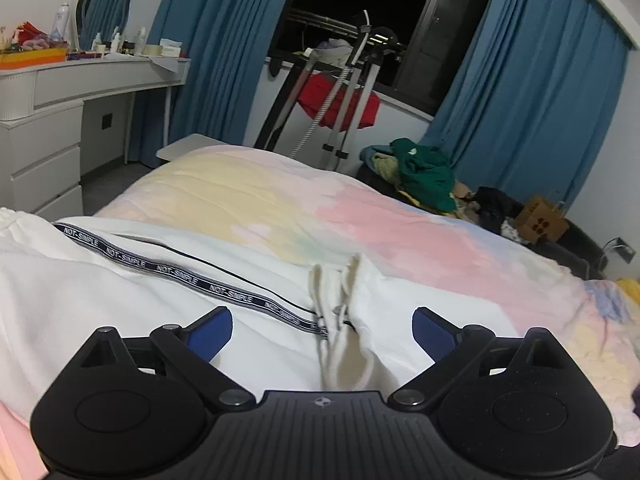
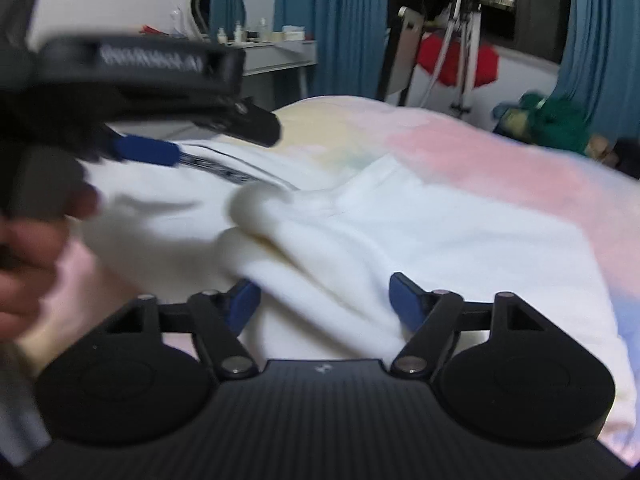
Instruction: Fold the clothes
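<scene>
White trousers [image 1: 132,292] with a dark lettered side stripe [image 1: 180,276] lie across the pastel bedspread [image 1: 360,216]. Their ribbed cuffs [image 1: 340,320] bunch up between the blue pads of my left gripper [image 1: 322,330], which is open just above the cloth. In the right wrist view the same white trousers [image 2: 400,232] rise in a fold [image 2: 304,264] between the wide-apart pads of my right gripper [image 2: 320,300], also open. The left gripper [image 2: 160,148] shows there at upper left, held by a hand [image 2: 36,248]. That view is blurred.
A white dressing table [image 1: 80,84] with bottles stands at the left. Behind the bed are blue curtains [image 1: 224,40], a metal stand [image 1: 352,76] with a red cloth [image 1: 344,104], and a pile of green and dark clothes [image 1: 424,172] with a cardboard box [image 1: 540,220].
</scene>
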Available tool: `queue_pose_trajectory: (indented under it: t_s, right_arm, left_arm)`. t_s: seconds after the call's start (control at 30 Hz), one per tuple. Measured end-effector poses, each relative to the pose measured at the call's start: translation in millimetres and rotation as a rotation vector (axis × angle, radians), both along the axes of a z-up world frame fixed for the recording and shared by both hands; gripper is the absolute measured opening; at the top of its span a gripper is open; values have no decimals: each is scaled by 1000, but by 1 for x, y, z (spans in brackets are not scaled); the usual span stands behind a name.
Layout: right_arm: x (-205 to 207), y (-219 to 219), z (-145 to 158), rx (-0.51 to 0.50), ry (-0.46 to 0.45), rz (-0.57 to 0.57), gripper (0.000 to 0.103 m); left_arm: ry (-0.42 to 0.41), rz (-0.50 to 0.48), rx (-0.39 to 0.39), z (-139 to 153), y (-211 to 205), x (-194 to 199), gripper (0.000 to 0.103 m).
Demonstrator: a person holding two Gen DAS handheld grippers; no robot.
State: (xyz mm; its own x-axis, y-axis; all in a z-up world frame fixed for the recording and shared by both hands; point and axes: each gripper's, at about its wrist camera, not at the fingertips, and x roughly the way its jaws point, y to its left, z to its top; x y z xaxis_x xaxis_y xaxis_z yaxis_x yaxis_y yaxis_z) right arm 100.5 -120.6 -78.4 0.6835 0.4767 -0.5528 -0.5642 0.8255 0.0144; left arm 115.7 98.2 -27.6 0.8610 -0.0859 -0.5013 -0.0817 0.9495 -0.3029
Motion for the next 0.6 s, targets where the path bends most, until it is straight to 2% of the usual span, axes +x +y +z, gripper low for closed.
queue_pose_trajectory:
  t_s: [0.13,0.23,0.3,0.33,0.53,0.6]
  right_arm:
    - [-6,-38,19,69,-35,-118,75]
    - [-11,-66,33,120,-62,-207,77]
    - [-14,-85,42,154,-80,-266,77]
    - [-8,-92,40,144,-92,-310,77]
    - [42,-121,-17,116,147,-519,77]
    - [46,-118,-26,100,166,-532,79]
  left_arm:
    - [12,-41,-17,-5,-8,-4,90]
    - [27,-69,-31,-9,-14,-5,83]
    - [41,-77,-28,-14,-19,-3,75]
    - [45,-86,-15,-16,-22,-3,73]
    - [55,-121,55,-27,-40,2,54]
    - [54,-126,57,-29,-44,5,47]
